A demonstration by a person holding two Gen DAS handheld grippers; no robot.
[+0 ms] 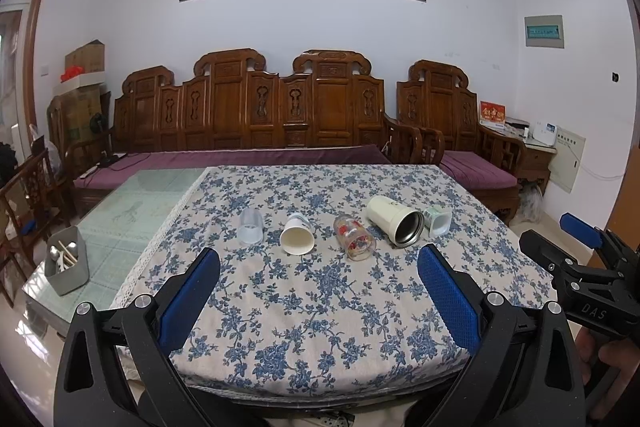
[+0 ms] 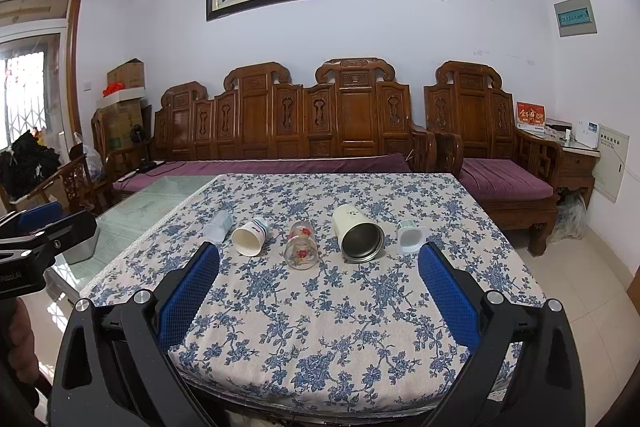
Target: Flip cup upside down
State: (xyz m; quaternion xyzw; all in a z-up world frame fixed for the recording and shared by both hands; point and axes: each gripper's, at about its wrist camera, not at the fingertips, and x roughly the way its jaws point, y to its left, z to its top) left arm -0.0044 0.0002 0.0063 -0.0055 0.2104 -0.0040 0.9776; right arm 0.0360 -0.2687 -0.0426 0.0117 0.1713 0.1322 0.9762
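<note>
Currently, five cups lie in a row on the tablecloth [image 1: 320, 307], all on their sides: clear cup [image 1: 251, 225], paper cup [image 1: 297, 233], flowered glass [image 1: 354, 237], steel-lined tumbler [image 1: 396, 221], small pot [image 1: 438, 220]. Their visible insides look empty. A grey bin [image 1: 66, 261] on the glass table [image 1: 132, 203] holds chopsticks and spoons. Left gripper [image 1: 318, 275] and right gripper [image 2: 319, 269] hover near the table's front edge, jaws wide, holding nothing.

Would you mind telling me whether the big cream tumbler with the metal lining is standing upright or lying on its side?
On its side. The cream tumbler lies on the floral tablecloth, its open steel-lined mouth facing the cameras.
</note>
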